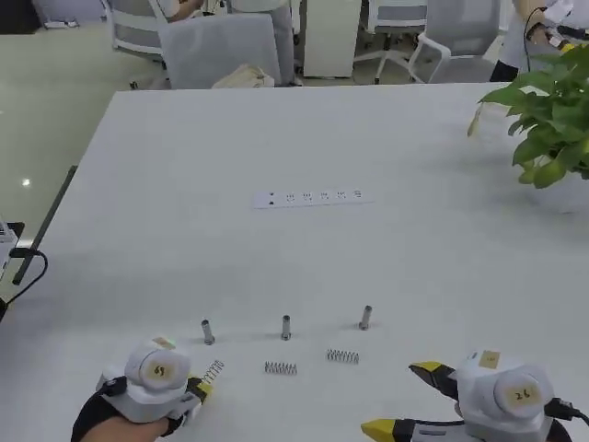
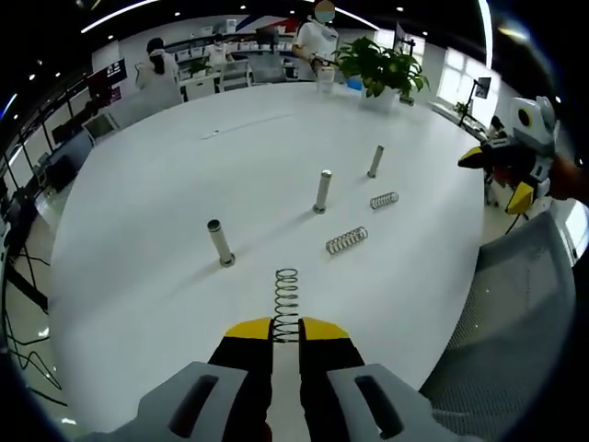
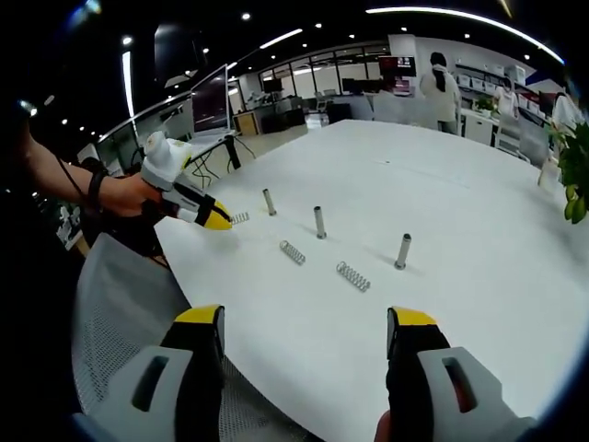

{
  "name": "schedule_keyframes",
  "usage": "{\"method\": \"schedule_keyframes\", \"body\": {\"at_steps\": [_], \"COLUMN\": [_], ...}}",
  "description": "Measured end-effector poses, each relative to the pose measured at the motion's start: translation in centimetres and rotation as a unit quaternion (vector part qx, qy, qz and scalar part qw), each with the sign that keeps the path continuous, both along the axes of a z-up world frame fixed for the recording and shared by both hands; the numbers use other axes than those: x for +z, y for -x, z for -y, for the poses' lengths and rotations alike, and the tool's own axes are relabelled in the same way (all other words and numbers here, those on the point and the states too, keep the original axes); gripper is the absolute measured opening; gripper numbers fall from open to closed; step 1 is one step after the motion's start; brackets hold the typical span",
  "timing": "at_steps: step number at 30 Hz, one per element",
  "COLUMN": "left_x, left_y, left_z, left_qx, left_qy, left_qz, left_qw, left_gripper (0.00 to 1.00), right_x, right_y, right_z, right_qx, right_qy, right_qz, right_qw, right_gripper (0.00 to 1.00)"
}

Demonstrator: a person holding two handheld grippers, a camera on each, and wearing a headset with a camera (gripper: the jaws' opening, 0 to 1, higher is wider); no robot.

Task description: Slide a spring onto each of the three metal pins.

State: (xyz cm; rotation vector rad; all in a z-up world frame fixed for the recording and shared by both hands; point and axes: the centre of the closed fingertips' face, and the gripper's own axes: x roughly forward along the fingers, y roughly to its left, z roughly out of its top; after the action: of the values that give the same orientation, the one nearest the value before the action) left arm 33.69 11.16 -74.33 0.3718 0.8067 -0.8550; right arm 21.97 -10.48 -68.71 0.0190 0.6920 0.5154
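Presently a spring (image 2: pixel 286 299) is pinched by one end in the narrow fingers of the left gripper (image 2: pixel 286 330); the nearest pin (image 2: pixel 219 243) stands at ten o'clock. The right gripper (image 3: pixel 304 318) is spread wide, empty. Risk judged: spring buckled or flicked free if presented off-axis.

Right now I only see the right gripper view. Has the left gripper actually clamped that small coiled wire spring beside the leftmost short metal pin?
Observer: Yes; the left gripper view shows the left gripper shut on the near end of the small coiled wire spring.
Operator: Aimed at a pin?
Observer: No; there it points to the right of the nearest short metal pin, which is bare.
Operator: And my gripper?
Observer: In the head view the right gripper sits right of the right-hand loose spring.
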Motion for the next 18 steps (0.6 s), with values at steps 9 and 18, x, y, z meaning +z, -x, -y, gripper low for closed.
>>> {"method": "schedule_keyframes", "body": {"at_steps": [9,18], "left_x": [2.0,4.0], "left_y": [1.7,2.8], "left_z": [0.4,1.5], "left_qx": [-0.047,-0.088], "left_qy": [0.003,0.010], "left_qz": [0.020,0.038], "left_qw": [0.9987,0.9953], "left_gripper": [0.02,0.02], "right_x": [0.1,0.4], "right_y": [-0.1,-0.5], "right_z": [-0.9,-2.1], "right_qx": [0.025,0.051], "right_qy": [0.007,0.014], "right_qz": [-0.001,0.002], "right_qw": [0.9997,0.9986], "right_gripper": [0.69,0.68]}}
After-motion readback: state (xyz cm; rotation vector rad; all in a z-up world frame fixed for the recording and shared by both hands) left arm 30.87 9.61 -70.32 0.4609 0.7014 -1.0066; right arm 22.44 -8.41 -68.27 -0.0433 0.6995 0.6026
